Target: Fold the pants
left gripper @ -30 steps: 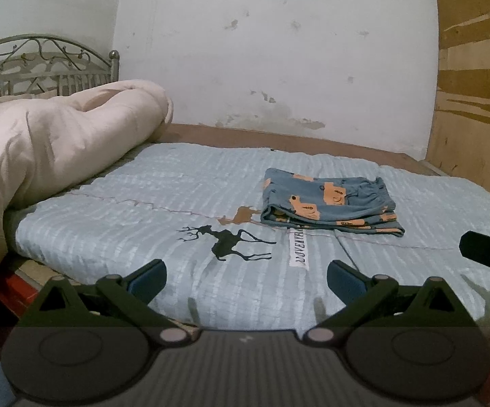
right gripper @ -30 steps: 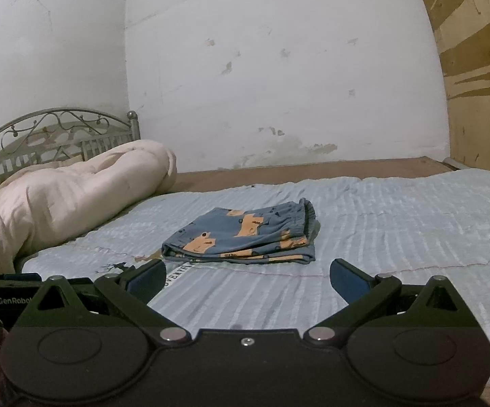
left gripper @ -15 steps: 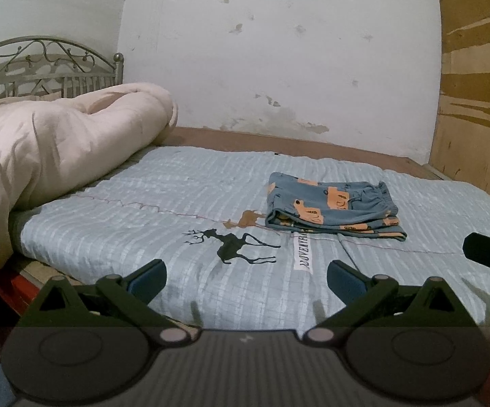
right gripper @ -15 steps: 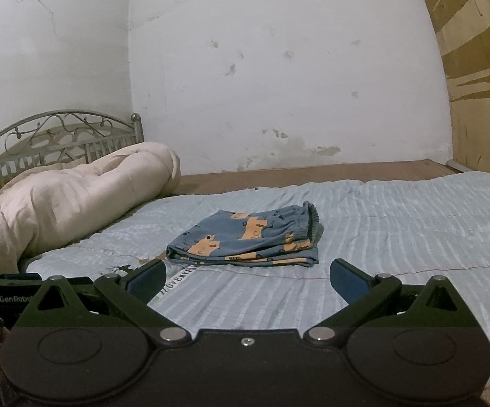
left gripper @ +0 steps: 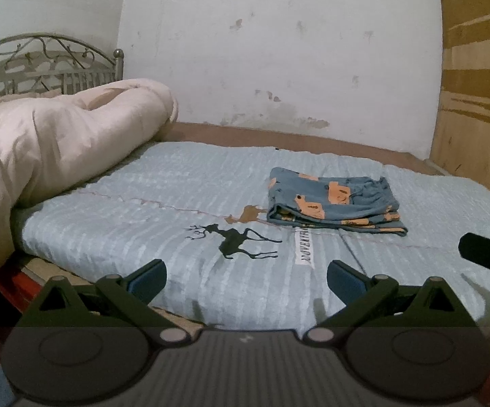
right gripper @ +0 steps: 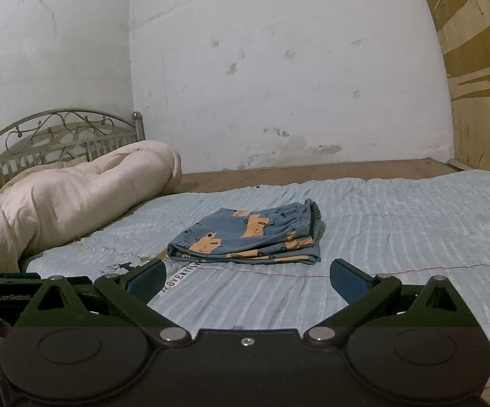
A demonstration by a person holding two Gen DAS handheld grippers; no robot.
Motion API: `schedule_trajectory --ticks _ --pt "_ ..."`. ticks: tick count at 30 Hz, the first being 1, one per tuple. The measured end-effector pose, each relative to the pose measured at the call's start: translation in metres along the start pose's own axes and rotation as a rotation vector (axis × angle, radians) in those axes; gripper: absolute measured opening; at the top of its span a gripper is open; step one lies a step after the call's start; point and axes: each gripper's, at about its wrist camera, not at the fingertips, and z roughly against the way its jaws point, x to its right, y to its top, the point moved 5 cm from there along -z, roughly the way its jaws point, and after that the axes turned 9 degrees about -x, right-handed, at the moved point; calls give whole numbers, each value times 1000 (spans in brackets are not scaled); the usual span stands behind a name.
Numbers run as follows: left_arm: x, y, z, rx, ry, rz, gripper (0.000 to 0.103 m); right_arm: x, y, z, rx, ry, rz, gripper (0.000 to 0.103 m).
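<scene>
You are holding the left gripper (left gripper: 245, 279) and right gripper (right gripper: 247, 279) wide-jawed and empty, well short of the folded blue orange-patterned pants (right gripper: 250, 237) lying on the pale blue striped bedspread (right gripper: 397, 224).

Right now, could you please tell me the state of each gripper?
Left gripper: open, holding nothing.
Right gripper: open, holding nothing, short of the folded pants.
</scene>
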Motion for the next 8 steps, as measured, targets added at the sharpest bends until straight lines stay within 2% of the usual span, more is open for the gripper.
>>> schedule_trajectory --ticks 8 --pt "-1 0 0 -7 -18 19 102 -1 -1 -2 -5 2 4 102"
